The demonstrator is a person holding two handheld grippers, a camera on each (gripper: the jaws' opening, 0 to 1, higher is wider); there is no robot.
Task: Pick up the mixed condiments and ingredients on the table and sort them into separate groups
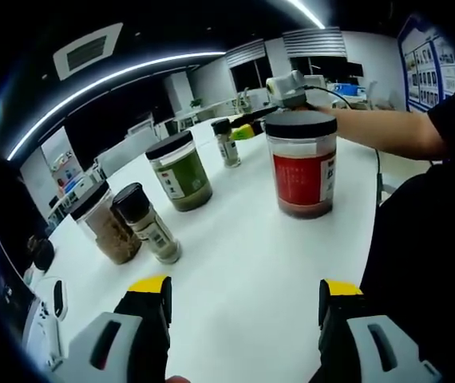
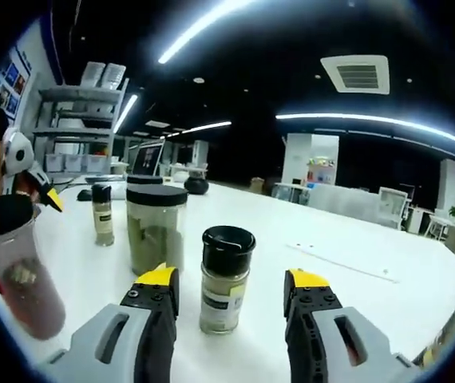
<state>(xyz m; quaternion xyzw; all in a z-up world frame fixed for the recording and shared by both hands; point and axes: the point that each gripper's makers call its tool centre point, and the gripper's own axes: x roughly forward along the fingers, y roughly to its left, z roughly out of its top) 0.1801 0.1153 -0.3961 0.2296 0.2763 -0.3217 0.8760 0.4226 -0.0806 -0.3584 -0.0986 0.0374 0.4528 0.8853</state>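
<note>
Surface: a long white counter (image 1: 243, 263) in a dim office-like room with strip ceiling lights, a ceiling air vent, white desks and chairs behind, and a metal shelving rack (image 2: 80, 120) at the far end in the right gripper view. Left gripper view: the left tool (image 1: 243, 307), jaws released and wide apart with yellow tips, holds nothing above bare counter. Ahead of it stand a large clear jar with a red label and black lid (image 1: 301, 163), a wide jar of green contents with black lid (image 1: 178, 170), a small spice shaker with black cap (image 1: 227, 142) behind it, and, nearer on the left, a slim black-capped shaker of pale seasoning (image 1: 148, 223) touching a clear jar of brown pieces (image 1: 108, 225). A person's bare forearm (image 1: 379, 132) reaches across behind the red-label jar. Right gripper view: the right tool (image 2: 229, 299), jaws also released, stands either side of a short glass shaker with black cap and pale powder (image 2: 226, 279), which sits between the tips, contact not clear. Behind it stand a tall clear jar of pale dried leaves with black lid (image 2: 156, 227) and a narrow shaker (image 2: 102, 214); a blurred reddish jar (image 2: 16, 267) sits at the left edge.
</note>
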